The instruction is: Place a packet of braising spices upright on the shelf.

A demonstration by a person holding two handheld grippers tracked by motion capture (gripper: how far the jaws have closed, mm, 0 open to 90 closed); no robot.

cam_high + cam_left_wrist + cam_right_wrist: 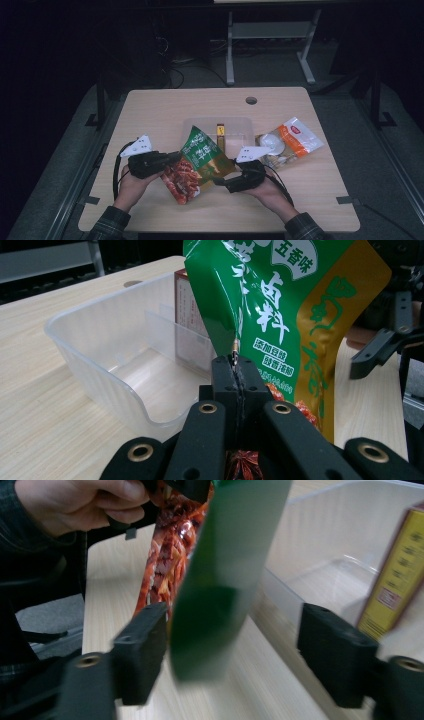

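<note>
A green and gold snack bag (197,160) with red food printed on it hangs tilted above the table's front middle. My left gripper (172,159) is shut on its left edge; in the left gripper view the jaws (234,362) pinch the bag (280,305) tight. My right gripper (220,181) sits at the bag's lower right corner. In the right gripper view its jaws (237,647) stand open, with the bag's green edge (220,580) between them and clear of both pads.
A clear plastic bin (240,122) stands just behind the bag, with a yellow box (220,131) upright inside it. A white and orange packet (292,140) lies to the bin's right. A cable hole (251,100) sits near the table's far edge.
</note>
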